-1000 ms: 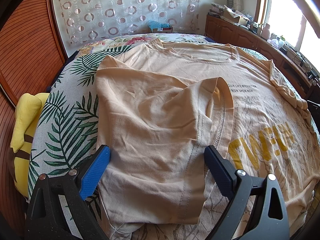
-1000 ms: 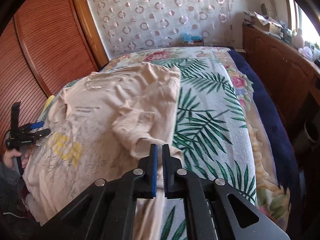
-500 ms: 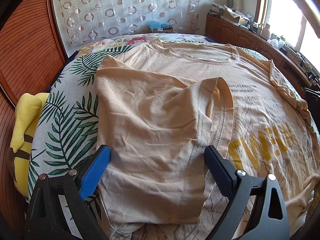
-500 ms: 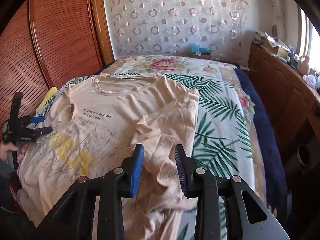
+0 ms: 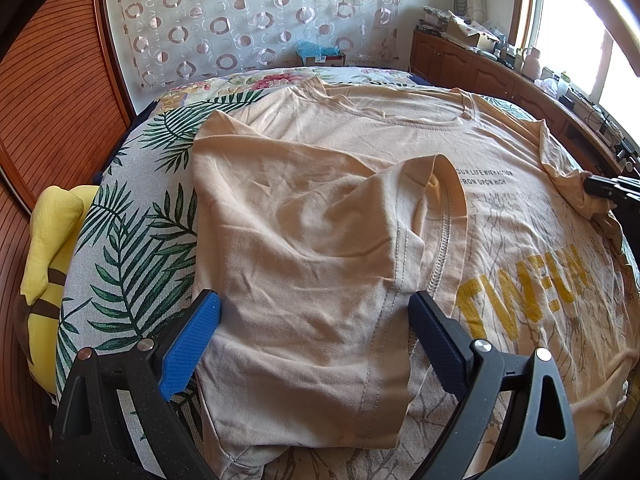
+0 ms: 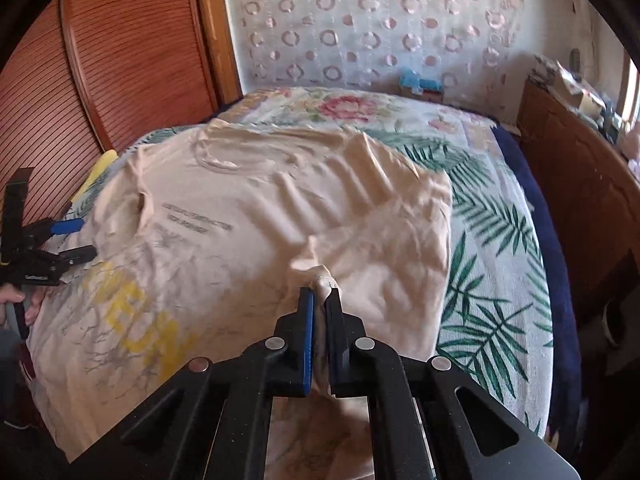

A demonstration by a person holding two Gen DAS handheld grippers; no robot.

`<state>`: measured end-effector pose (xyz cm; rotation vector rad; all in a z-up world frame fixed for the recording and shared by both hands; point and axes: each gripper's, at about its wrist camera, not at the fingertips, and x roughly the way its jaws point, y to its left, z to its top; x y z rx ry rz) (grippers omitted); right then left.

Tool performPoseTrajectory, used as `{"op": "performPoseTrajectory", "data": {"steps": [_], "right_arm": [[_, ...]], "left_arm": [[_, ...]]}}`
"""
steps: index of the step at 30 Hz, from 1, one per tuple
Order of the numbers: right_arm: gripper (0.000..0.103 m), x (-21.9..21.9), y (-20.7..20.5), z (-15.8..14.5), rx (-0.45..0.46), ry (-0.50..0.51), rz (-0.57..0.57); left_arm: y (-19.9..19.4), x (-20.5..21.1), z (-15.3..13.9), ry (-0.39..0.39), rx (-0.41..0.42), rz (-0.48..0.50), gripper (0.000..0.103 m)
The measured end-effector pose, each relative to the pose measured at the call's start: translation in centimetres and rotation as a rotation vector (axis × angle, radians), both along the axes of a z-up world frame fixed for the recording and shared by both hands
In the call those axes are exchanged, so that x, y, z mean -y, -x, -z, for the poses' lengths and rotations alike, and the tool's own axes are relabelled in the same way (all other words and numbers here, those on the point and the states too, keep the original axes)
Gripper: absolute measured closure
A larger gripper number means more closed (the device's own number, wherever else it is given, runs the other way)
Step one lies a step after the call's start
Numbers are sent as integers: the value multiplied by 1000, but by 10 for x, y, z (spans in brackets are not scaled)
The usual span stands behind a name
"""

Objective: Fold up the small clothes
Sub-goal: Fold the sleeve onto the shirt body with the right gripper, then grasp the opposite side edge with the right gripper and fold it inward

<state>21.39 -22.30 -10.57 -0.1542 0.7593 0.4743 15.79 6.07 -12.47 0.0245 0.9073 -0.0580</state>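
A peach T-shirt (image 5: 400, 152) with yellow letters lies spread on the bed. Its left side and sleeve (image 5: 304, 248) are folded over onto the front. My left gripper (image 5: 314, 312) is open, its fingers either side of that folded panel near the hem. In the right wrist view the shirt (image 6: 240, 216) fills the bed, and my right gripper (image 6: 320, 300) is shut on a pinched fold of the shirt's right edge (image 6: 322, 278), lifting it slightly. The left gripper (image 6: 60, 240) shows at the far left there. The right gripper's tip (image 5: 600, 186) shows at the left view's right edge.
A bedspread (image 5: 132, 232) with palm leaves and flowers covers the bed. A yellow plush toy (image 5: 44, 248) lies by the wooden wardrobe (image 6: 120, 60). A wooden cabinet (image 5: 500, 76) with clutter runs along the window side. A small box (image 5: 320, 56) stands by the curtain.
My right gripper opened half a second ago, then moved onto the shirt's right edge and shut on a fold of it. The left gripper stayed still and open.
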Motion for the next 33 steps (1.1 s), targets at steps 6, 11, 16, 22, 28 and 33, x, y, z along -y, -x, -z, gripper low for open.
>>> {"op": "performPoseTrajectory", "data": {"steps": [6, 11, 16, 22, 28, 33], "right_arm": [[98, -33, 17, -23, 10, -85, -117], [71, -38, 29, -37, 53, -113, -148], [70, -3, 39, -35, 112, -30, -71], [70, 34, 42, -10, 55, 34, 5], [70, 41, 48, 7, 2, 22, 56], [70, 40, 49, 9, -20, -23, 26]], "left_arm": [[0, 0, 0, 0, 0, 0, 8], [0, 0, 0, 0, 0, 0, 8], [0, 0, 0, 0, 0, -1, 8], [0, 0, 0, 0, 0, -1, 8], [0, 0, 0, 0, 0, -1, 8], [0, 0, 0, 0, 0, -1, 8]]}}
